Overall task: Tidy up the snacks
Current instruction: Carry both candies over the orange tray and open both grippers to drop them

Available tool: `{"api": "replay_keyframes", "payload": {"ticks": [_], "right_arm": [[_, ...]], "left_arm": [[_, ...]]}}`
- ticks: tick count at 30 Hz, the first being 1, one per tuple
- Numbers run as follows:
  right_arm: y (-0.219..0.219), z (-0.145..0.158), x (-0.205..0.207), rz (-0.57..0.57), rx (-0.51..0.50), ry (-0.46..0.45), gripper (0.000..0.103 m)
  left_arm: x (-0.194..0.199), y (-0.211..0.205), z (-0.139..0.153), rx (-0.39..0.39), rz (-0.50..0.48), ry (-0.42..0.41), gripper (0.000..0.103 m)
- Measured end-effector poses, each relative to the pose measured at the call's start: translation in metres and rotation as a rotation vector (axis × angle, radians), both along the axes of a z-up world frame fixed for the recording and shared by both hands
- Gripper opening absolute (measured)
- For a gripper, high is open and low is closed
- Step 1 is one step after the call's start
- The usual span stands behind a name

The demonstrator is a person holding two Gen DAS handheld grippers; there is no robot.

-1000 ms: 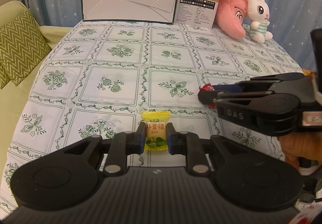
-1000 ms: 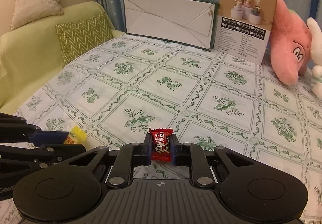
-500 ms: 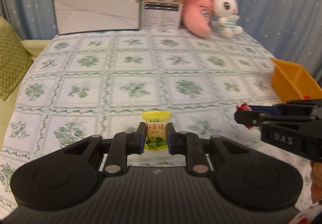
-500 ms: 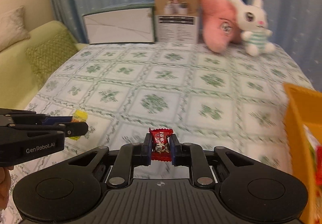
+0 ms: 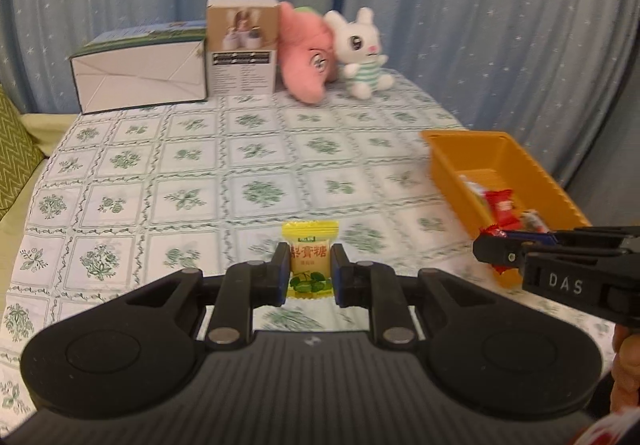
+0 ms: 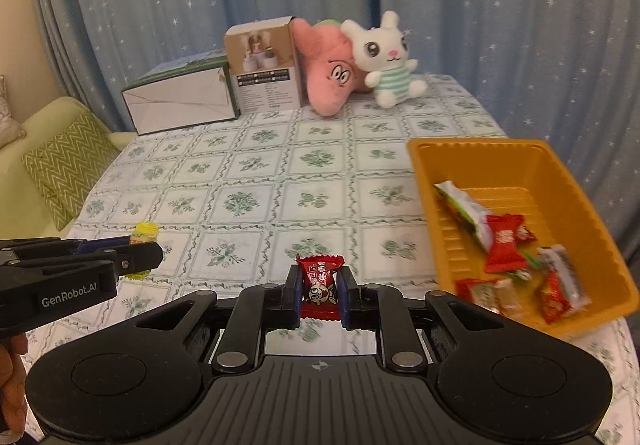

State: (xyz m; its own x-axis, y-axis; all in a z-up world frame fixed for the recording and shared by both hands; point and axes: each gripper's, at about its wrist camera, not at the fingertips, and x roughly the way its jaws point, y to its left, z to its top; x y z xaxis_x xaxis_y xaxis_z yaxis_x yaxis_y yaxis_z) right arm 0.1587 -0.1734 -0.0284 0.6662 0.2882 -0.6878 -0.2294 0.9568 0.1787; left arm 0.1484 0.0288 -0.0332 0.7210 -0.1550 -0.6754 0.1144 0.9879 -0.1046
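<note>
Left hand-held gripper [image 5: 310, 272], lower centre of its own view: jaws clamped on a yellow candy [image 5: 310, 261], gripped across the wrapper's middle so the crimped ends stand free above and below. Right hand-held gripper [image 6: 320, 291], lower centre of its view: jaws clamped likewise on a red candy [image 6: 320, 283]. Each piece is held clear of the surface [image 6: 280, 181], which is covered by a green-patterned cloth, presumably for carrying rather than sliding. Each view also shows the other gripper side-on, entering from the frame's edge. At right of both frames sits the orange tray [image 6: 472, 149], open-topped and already holding several wrapped snacks [image 6: 506, 245]; it is judged the destination, with the right gripper the nearer. At upper centre, well apart from the work, stand a white box [image 6: 180, 105], a printed carton [image 6: 266, 69] and two plush toys [image 6: 360, 61].
</note>
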Motion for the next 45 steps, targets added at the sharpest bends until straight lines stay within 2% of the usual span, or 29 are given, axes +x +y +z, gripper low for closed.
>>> {"api": "replay_keyframes", "payload": {"ticks": [10, 14, 17, 20, 32, 45], "right_arm": [[-0.054, 0.029, -0.046, -0.071, 0.013, -0.043, 0.018], [-0.076, 0.037, -0.056, -0.101, 0.002, -0.062, 0.018], [-0.093, 0.043, -0.062, -0.123, 0.002, -0.076, 0.018], [-0.110, 0.045, -0.064, -0.160, 0.023, -0.078, 0.018], [-0.143, 0.048, -0.066, -0.207, 0.018, -0.087, 0.018], [-0.197, 0.043, -0.057, -0.300, 0.028, -0.076, 0.018]], "left_arm": [[-0.038, -0.050, 0.026, 0.004, -0.077, -0.005, 0.019], [-0.043, -0.061, 0.034, -0.020, -0.082, 0.000, 0.019], [-0.045, -0.068, 0.039, -0.010, -0.086, 0.001, 0.019], [-0.044, -0.076, 0.043, 0.008, -0.099, -0.005, 0.019], [-0.033, -0.124, 0.049, -0.016, -0.168, -0.016, 0.019], [-0.014, -0.184, 0.042, -0.026, -0.263, 0.001, 0.019]]}}
